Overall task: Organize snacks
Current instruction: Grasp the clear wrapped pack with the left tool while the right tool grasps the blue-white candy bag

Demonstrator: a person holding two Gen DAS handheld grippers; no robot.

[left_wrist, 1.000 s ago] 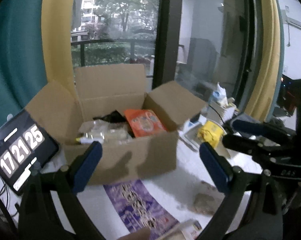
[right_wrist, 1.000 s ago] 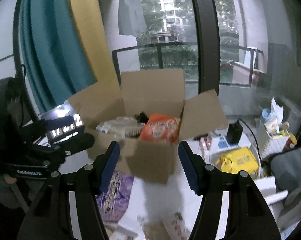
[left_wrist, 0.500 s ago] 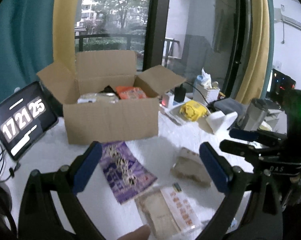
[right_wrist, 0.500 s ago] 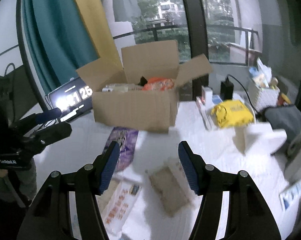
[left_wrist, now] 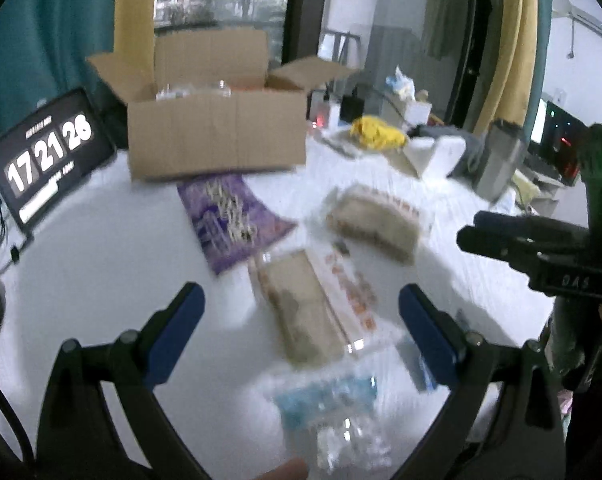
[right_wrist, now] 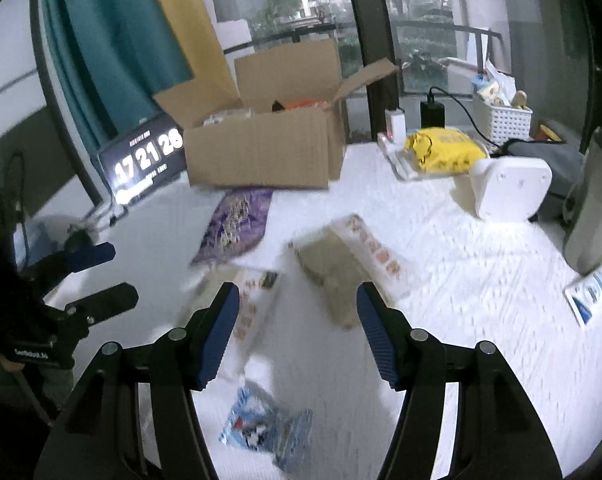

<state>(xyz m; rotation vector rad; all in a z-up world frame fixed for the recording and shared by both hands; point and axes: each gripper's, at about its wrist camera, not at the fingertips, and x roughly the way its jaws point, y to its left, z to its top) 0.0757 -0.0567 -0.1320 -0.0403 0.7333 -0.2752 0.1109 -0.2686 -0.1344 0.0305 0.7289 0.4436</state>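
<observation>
Several snack packs lie loose on the white surface (left_wrist: 101, 264), all softened by blur. A purple pack (left_wrist: 231, 220) with pale print lies flat just in front of the cardboard box (left_wrist: 217, 140). Nearer the camera is a clear-wrapped pack (left_wrist: 305, 308) with a brownish slab inside and a white strip of orange print along one side; a second brownish pack (left_wrist: 375, 224) lies to its right, apart from it. Closest of all, a small blue and clear bag (left_wrist: 333, 408) lies between the left tool's (left_wrist: 301, 320) arms in that view. In the right wrist view the same things appear: the purple pack (right_wrist: 237, 224), the brownish pack (right_wrist: 337, 272) and the blue bag (right_wrist: 261, 428).

The box stands open at the back of the surface, flaps up, with more packs showing inside, one of them orange (right_wrist: 301, 103).

The left tool hangs above the packs with its jaws spread wide and nothing between them. The right tool (right_wrist: 297, 324) is parted about halfway, also empty.

A tablet clock (left_wrist: 45, 156) leans left of the box. To the right sit a yellow bag (right_wrist: 441, 152), a white basket (right_wrist: 501, 120) and a white stand (right_wrist: 509, 188). Behind are teal and yellow curtains and a large window onto trees and buildings.
</observation>
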